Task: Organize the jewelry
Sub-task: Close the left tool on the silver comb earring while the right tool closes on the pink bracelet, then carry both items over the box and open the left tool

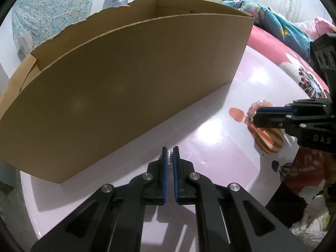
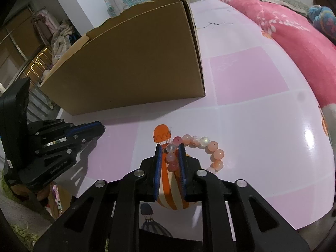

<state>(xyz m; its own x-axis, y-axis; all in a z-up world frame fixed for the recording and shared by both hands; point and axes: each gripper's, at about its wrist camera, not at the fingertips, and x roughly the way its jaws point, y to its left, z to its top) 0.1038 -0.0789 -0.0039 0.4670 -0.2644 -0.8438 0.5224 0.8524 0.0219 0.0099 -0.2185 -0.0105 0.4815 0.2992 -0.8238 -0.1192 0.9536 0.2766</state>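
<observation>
On the glossy pink-and-white checked table (image 2: 262, 113), items as follows.

Cardboard box (image 1: 130, 88): standing open-topped along the far left of the surface, its long plain wall facing both cameras, its upper rear edge lying ragged. Its near right corner is sitting well back from the table's front, leaving a wide bare stretch of table running to its right toward the pink blanket (image 2: 294, 35).

Bead bracelet (image 2: 201, 147): pink, peach and clear beads, lying in a loop over a printed orange-striped balloon (image 2: 170, 191) on the tablecloth, near the front edge, well apart from the box.

Right gripper (image 2: 170, 157): blue-padded fingers (image 2: 158, 168) sitting either side of the bracelet's left arc, a few beads lying between them; the jaws are standing narrowly apart and closing around the beads, though whether the pads are pressing the beads cannot be told. In the left wrist view it is reaching in from the right edge (image 1: 257, 116).

Left gripper (image 1: 170, 159): jaws drawn nearly together, pinching a small silver chain piece (image 1: 170, 157) between the blue pads. It is hovering just in front of the box's long wall, with bare table lying between it and the bracelet.

Edges: the table's rounded front rim is dropping away close below both grippers.
</observation>
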